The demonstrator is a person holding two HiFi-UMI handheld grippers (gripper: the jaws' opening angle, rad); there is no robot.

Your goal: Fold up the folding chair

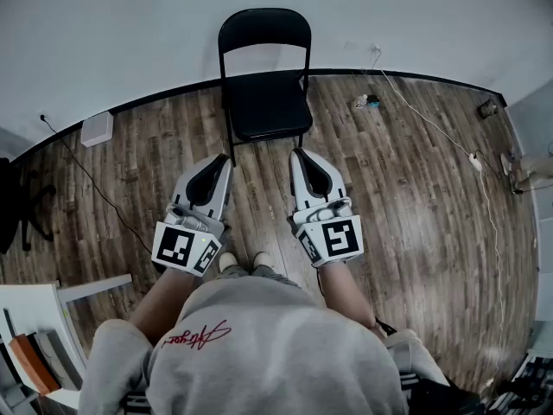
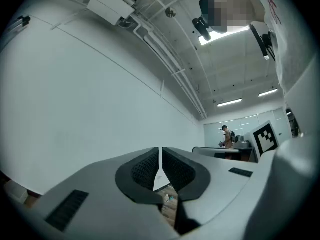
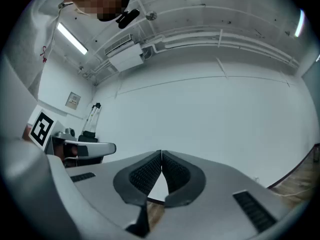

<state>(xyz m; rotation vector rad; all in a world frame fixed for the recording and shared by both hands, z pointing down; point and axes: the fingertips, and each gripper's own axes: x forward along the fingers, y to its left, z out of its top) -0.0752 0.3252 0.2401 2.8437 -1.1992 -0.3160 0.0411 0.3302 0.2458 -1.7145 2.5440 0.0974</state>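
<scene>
Both sets of jaws are closed and empty: the left gripper (image 1: 225, 159) and right gripper (image 1: 296, 154) hang over the wood-plank floor (image 1: 406, 197), just short of the folding chair (image 1: 268, 102), which stands open against the white wall (image 1: 130, 33). Nudged by closed tips, its thin black tube frame and smooth padded seat could skid.

Black folding chair (image 1: 265, 76), unfolded, upright on wood floor against white wall.

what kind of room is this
Probably a sparse office or lab room: a lone black folding chair stands by a bare white wall, with ceiling strip lights overhead.
</scene>
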